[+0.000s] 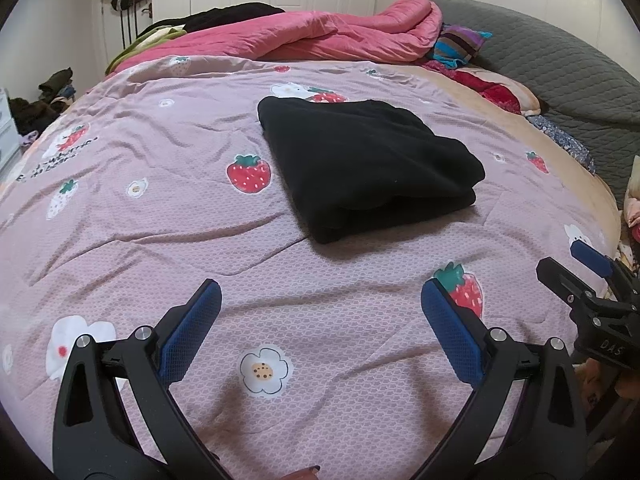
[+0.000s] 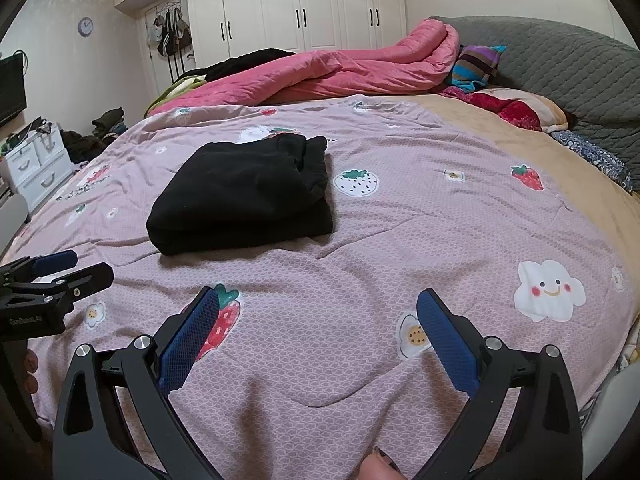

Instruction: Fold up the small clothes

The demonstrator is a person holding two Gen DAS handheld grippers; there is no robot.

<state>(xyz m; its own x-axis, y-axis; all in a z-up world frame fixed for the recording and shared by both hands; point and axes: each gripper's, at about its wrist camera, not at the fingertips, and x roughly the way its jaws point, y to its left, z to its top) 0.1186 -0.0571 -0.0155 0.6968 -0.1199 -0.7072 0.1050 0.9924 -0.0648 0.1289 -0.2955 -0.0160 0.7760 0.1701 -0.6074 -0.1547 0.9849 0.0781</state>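
The wide mauve quilted bedspread printed with strawberries and flowers [image 1: 160, 184] stretches ahead of and beneath both claws, and well beyond them, at its far edge, lies the rumpled pink padded duvet [image 1: 312, 36], with the white gloss wardrobe doors [image 2: 304, 8] behind that. On the bedspread, well ahead of the left claw [image 1: 320, 304] and a little to its right, sits the black fleece garment folded into a thick rectangular stack [image 1: 360, 164]; from the right claw [image 2: 316, 312] it lies ahead and to the left [image 2: 244, 196]. Both claws hover near the spread with their blue-padded jaws spread wide and nothing between them, side by side and apart from each other. The stack looks finished, so the job appears close to done. Its long axis runs away from the claws, slanting toward the far left in the left wrist view, with the rounded folded edge facing the claws and the looser layered ends pointing toward the duvet. The main risk, as I judge it, is a claw sweeping forward low and catching that near fold: fleece is soft and the layers sit loose, so a nudge could slide the top layer off or open the stack. A finger could also snag the wrinkled spread and drag the bundle with it
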